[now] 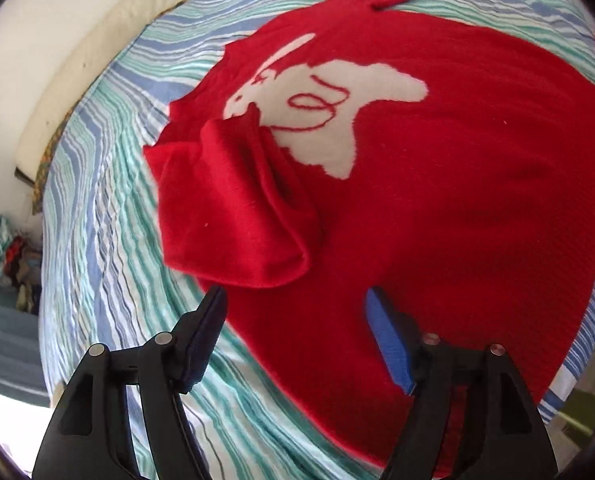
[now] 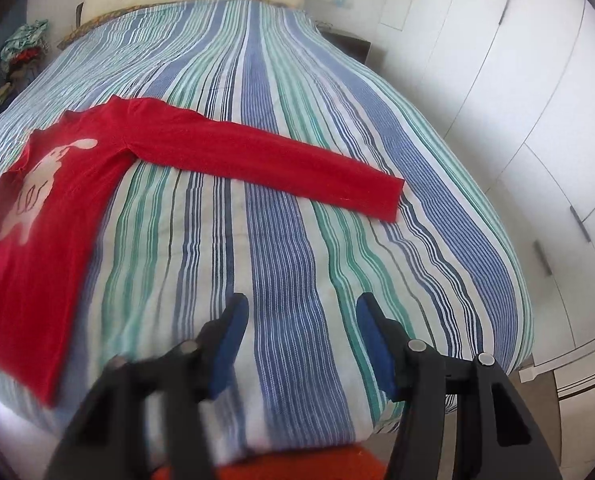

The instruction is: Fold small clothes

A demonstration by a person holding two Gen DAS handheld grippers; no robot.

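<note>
While the sweater (image 1: 437, 200) lies face up on the bed (image 2: 297, 240), the left gripper (image 1: 297, 300) hangs over its hem side, jaws apart and holding nothing, with one sleeve (image 1: 237, 216) bunched on the body just ahead of its tips. The right gripper (image 2: 301, 312), also agape and empty, has the other sleeve (image 2: 277, 160) stretched flat well ahead. Soft, limp knit will likely sag and drag; pinch that sleeve at its cuff.
</note>
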